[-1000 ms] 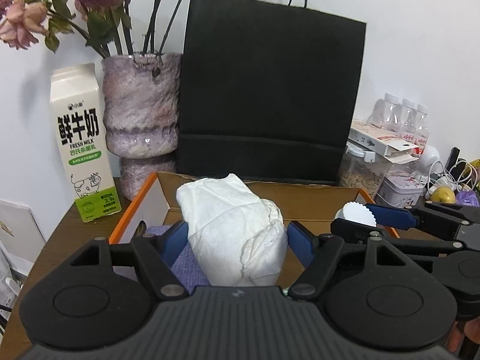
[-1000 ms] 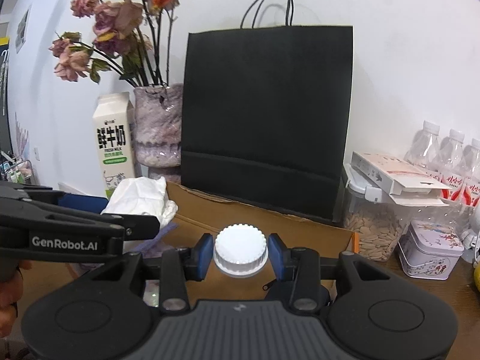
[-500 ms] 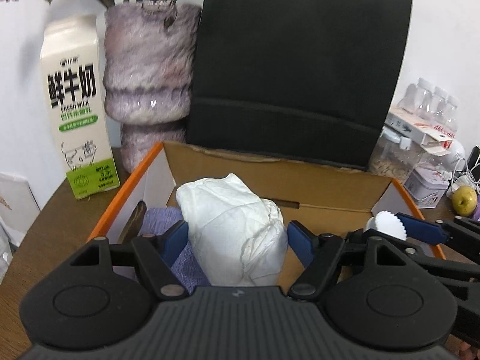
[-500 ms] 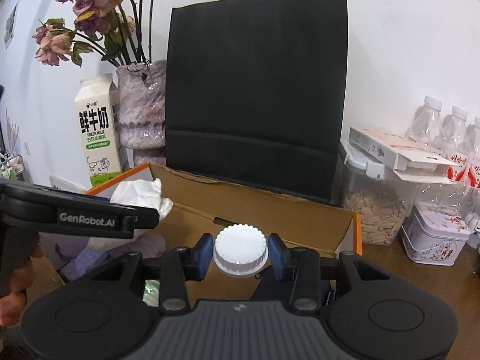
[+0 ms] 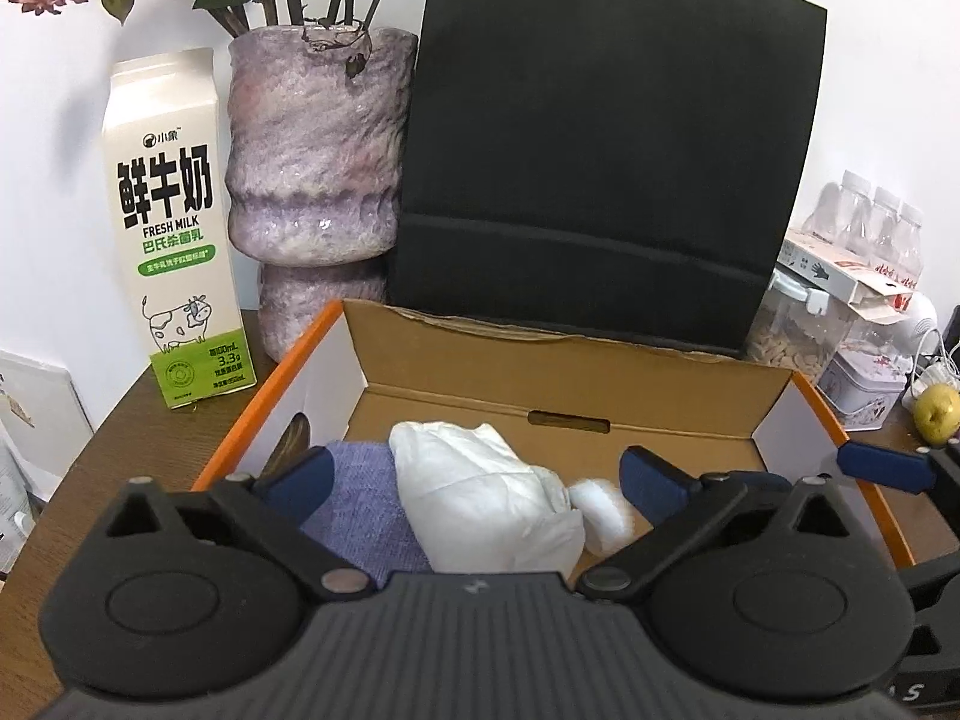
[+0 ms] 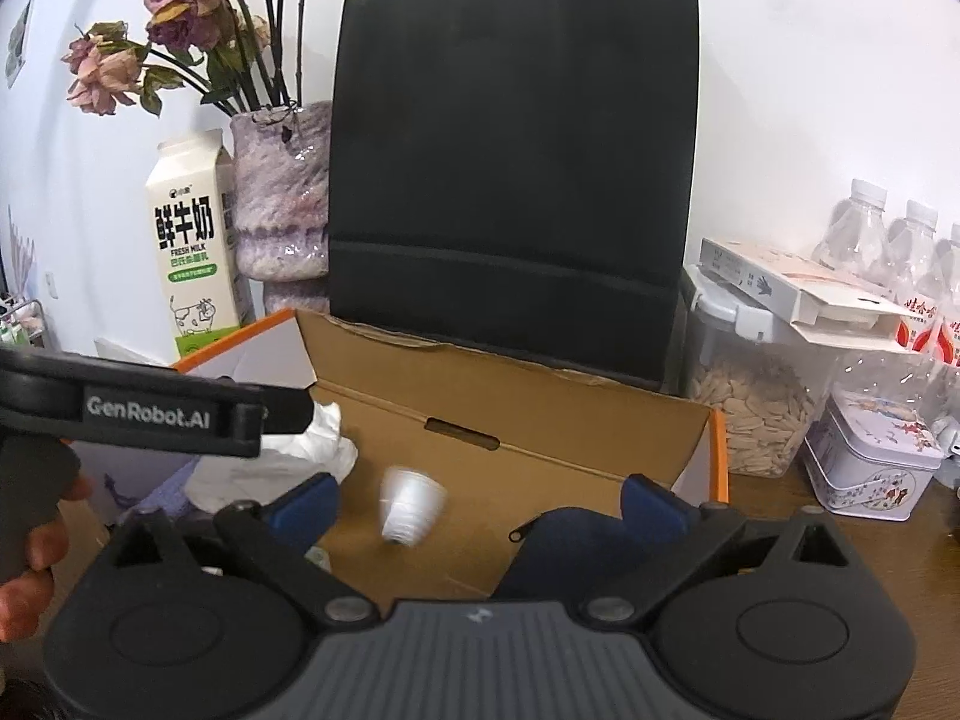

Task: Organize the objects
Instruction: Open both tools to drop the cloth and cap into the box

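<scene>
An open cardboard box [image 5: 558, 360] with orange edges stands on the wooden table; it also shows in the right wrist view [image 6: 528, 396]. My left gripper [image 5: 477, 477] is open above the box, over a crumpled white cloth [image 5: 486, 504] that lies on a purple cloth [image 5: 360, 498]. My right gripper [image 6: 480, 495] is open; a small white ridged cup [image 6: 411, 507], blurred, is below it inside the box, and shows in the left wrist view [image 5: 603, 513] beside the white cloth. A dark blue pouch [image 6: 564, 546] lies in the box.
A black paper bag [image 5: 600, 168] stands behind the box. A milk carton [image 5: 174, 228] and a purple vase [image 5: 312, 180] are at back left. A seed jar [image 6: 750, 396], a tin [image 6: 870, 462], water bottles [image 6: 900, 252] and a pear [image 5: 936, 414] are at right.
Both grippers have opened. The white cloth has left my left gripper and lies in the box. The white cup has left my right gripper and is dropping into the box.
</scene>
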`<act>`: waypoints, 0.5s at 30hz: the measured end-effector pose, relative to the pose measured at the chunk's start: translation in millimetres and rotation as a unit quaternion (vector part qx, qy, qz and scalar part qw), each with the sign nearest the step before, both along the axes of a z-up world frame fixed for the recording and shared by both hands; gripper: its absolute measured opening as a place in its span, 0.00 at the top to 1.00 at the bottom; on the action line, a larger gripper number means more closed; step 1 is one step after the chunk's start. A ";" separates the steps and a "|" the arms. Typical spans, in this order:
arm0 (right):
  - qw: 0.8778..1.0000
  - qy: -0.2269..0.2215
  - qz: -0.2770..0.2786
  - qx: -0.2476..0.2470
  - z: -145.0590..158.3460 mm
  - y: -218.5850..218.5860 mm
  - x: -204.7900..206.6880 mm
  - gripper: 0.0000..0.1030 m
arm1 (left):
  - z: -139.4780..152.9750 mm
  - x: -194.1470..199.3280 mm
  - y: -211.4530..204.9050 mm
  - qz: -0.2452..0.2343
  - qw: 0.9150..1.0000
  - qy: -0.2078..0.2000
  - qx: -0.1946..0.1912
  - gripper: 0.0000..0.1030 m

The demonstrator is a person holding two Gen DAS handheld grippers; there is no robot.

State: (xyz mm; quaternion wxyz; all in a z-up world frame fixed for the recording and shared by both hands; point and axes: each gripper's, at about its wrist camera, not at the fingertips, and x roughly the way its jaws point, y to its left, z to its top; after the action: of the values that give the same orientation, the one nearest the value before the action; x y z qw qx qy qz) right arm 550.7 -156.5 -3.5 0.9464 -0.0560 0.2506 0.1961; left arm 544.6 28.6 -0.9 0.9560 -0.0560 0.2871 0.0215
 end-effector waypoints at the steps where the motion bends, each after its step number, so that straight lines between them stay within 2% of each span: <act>1: 1.000 -0.001 0.000 0.000 0.2 0.1 -0.4 0.00 | -0.2 0.0 0.4 0.001 1.000 0.001 0.000 0.00; 15: 1.000 0.003 0.001 0.005 0.7 -0.8 -2.8 0.00 | 3.4 -6.3 -0.4 -0.001 1.000 -0.007 0.001 0.00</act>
State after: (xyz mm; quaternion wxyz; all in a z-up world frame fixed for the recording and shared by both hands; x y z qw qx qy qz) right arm 547.9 -157.3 -2.9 0.9456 -0.0514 0.2526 0.1985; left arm 538.4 28.2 2.4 0.9582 -0.0554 0.2800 0.0204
